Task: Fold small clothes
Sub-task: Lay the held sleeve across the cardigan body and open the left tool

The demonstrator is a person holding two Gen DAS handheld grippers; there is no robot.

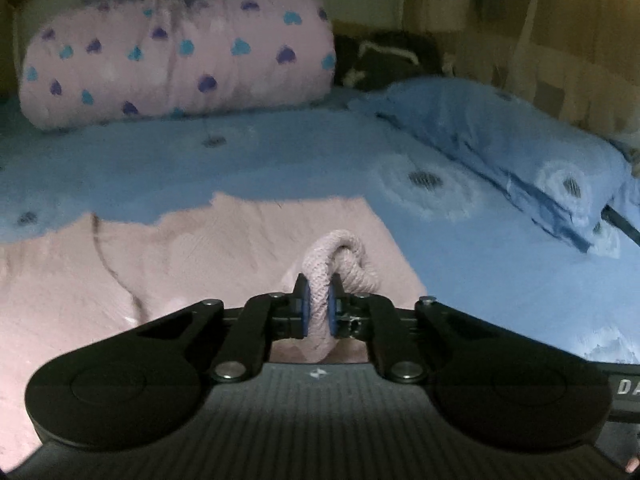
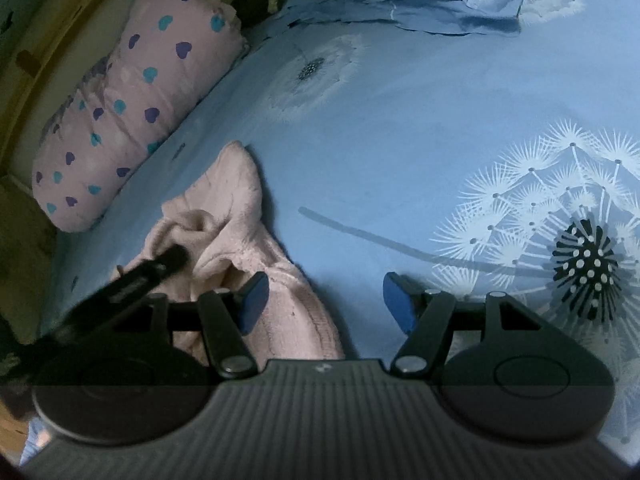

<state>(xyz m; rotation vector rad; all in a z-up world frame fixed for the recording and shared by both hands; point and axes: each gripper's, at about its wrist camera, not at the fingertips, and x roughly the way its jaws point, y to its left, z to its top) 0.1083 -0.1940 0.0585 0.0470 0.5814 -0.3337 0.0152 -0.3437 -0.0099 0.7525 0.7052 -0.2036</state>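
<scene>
A pale pink knit garment lies on the blue bed sheet. My left gripper is shut on a bunched fold of the garment's edge, which loops up between the blue pads. In the right wrist view the same garment lies crumpled at lower left, with the left gripper seen blurred on it. My right gripper is open and empty above the sheet, its left pad over the garment's right edge.
A pink pillow with blue and purple hearts lies along the headboard. A blue pillow with dandelion print lies at the right. Dark clothing sits between them. The sheet is open to the right of the garment.
</scene>
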